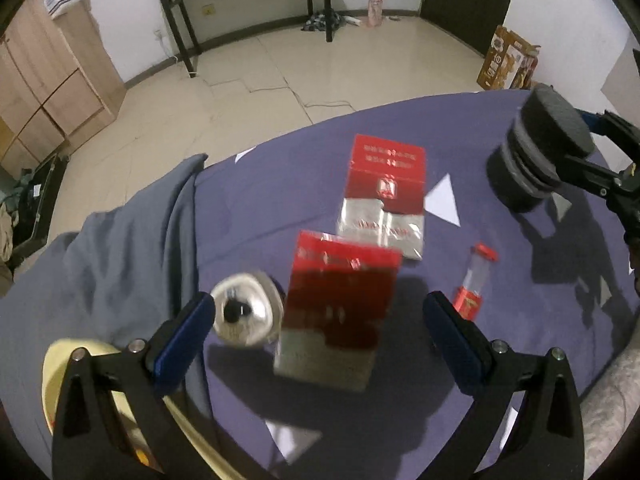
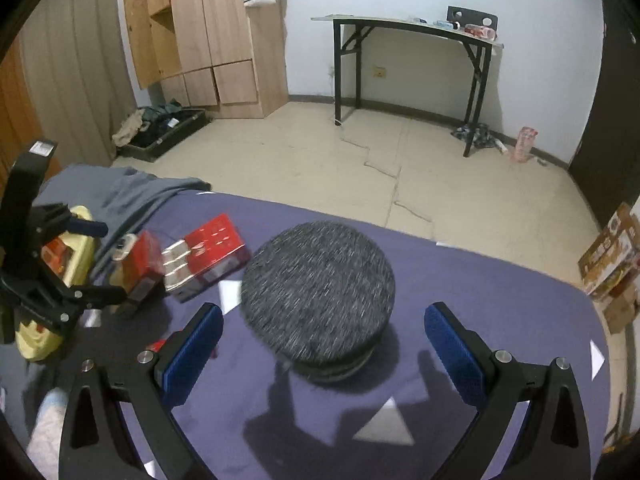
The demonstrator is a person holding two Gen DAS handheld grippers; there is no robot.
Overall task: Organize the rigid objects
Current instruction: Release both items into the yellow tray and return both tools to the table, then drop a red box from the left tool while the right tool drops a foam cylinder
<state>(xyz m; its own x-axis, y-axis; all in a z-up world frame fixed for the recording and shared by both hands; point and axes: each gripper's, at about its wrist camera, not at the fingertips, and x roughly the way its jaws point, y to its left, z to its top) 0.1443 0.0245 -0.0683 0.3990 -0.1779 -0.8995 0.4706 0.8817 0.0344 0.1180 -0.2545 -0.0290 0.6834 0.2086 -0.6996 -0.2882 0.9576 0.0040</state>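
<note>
Red carton (image 1: 340,308): light, stiff, crushable; grip flat sides; left gripper (image 1: 320,336) spread around it; can (image 1: 244,308) at nine o'clock.

Round speaker (image 2: 320,300): heavier, fabric-topped; take by its sides; right gripper (image 2: 324,344) spread.

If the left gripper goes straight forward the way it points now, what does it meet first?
Most likely the nearer red and silver box, which stands between the open fingers of the left gripper. The silver can lies just left of that line. Depth is unclear because the picture is blurred.

Dim indoor light, fisheye-bent edges, perhaps motion-blurred foreground, hard shadows.
</note>
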